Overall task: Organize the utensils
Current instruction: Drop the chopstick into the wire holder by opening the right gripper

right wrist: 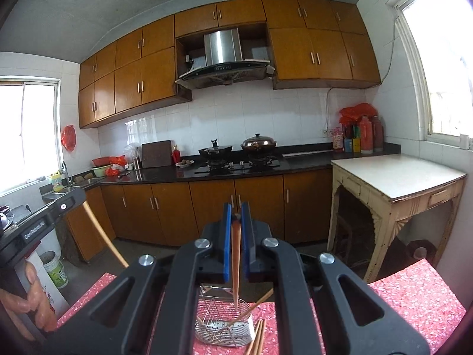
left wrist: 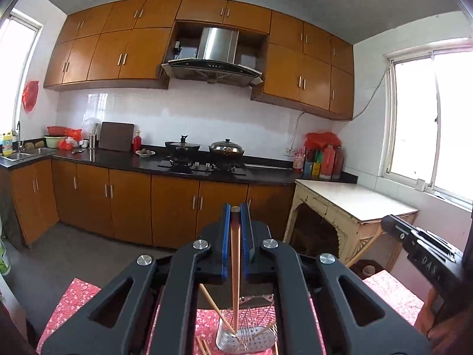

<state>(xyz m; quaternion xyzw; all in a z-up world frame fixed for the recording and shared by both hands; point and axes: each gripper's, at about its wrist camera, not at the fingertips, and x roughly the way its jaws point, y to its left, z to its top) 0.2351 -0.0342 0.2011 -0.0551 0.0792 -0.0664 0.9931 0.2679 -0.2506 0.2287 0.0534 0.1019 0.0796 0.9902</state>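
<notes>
My left gripper [left wrist: 236, 209] is shut on a wooden chopstick [left wrist: 235, 269] that hangs down into a metal wire utensil basket [left wrist: 246, 335] on a red floral cloth [left wrist: 74, 304]. Another chopstick [left wrist: 215, 310] leans in the basket. My right gripper [right wrist: 236, 216] is shut on a second chopstick [right wrist: 235, 266] whose tip hangs over the same basket [right wrist: 224, 325]. A chopstick [right wrist: 254, 304] lies across that basket, and several loose chopsticks [right wrist: 257, 337] lie beside it on the cloth [right wrist: 414, 298].
A cream side table [left wrist: 351, 204] stands right of the cloth, also in the right wrist view [right wrist: 396, 177]. A dark counter [left wrist: 118, 159] with pots and a stove runs along the far wall. The other gripper's body shows at each view's edge [left wrist: 425, 248] [right wrist: 38, 224].
</notes>
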